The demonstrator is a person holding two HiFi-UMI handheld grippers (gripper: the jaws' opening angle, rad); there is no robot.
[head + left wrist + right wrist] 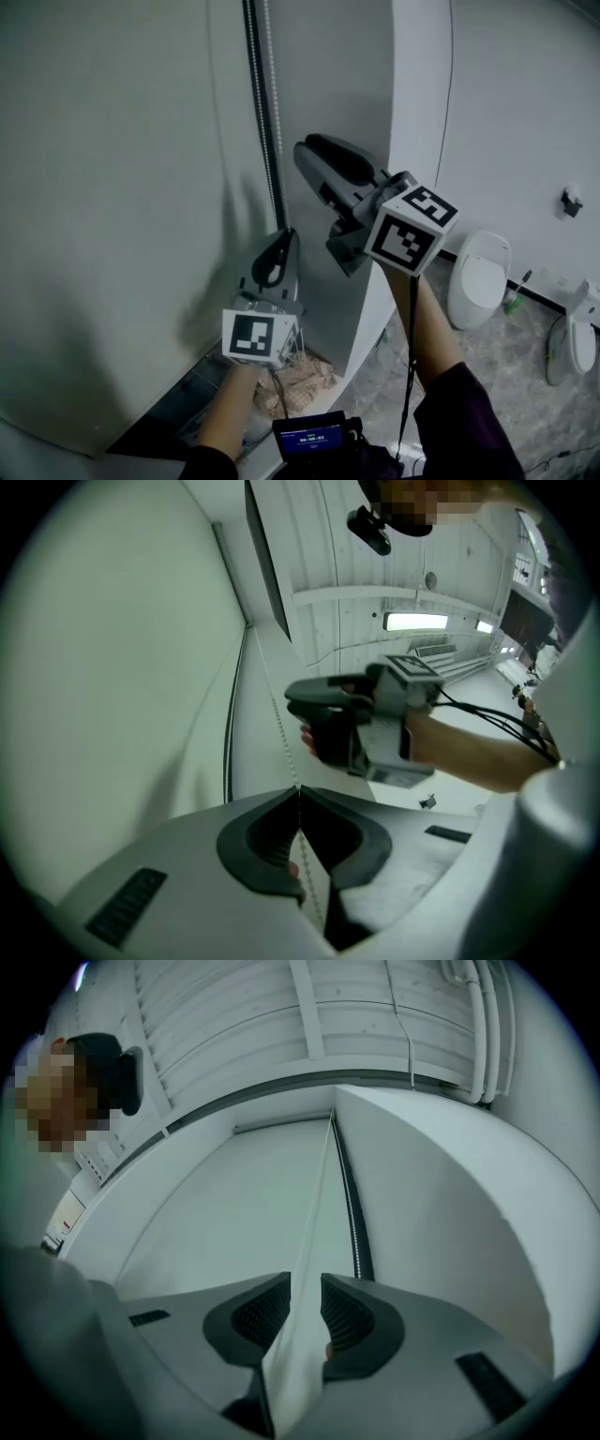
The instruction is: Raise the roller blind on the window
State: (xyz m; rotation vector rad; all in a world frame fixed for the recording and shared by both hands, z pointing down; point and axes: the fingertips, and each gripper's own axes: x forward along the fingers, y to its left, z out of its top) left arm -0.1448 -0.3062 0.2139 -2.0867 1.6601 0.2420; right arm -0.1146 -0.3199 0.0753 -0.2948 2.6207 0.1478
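Note:
The grey roller blind (112,187) fills the left of the head view. Its bead chain (273,112) hangs along the dark window frame at the blind's right edge. My left gripper (284,236) is low on the chain, jaws pointing up. In the left gripper view the tips of my left gripper (299,791) meet on the bead chain (279,726), which runs on down between the jaws. My right gripper (306,153) is higher, just right of the chain. In the right gripper view my right gripper (306,1283) is open. A pale blurred strand passes through the gap, and the pads do not press on it.
A white wall pier (422,94) stands right of the window. Two white toilets (478,277) (572,339) sit on the floor at the right. A patterned sack (302,380) lies below the window. A small screen device (309,437) is at the bottom edge.

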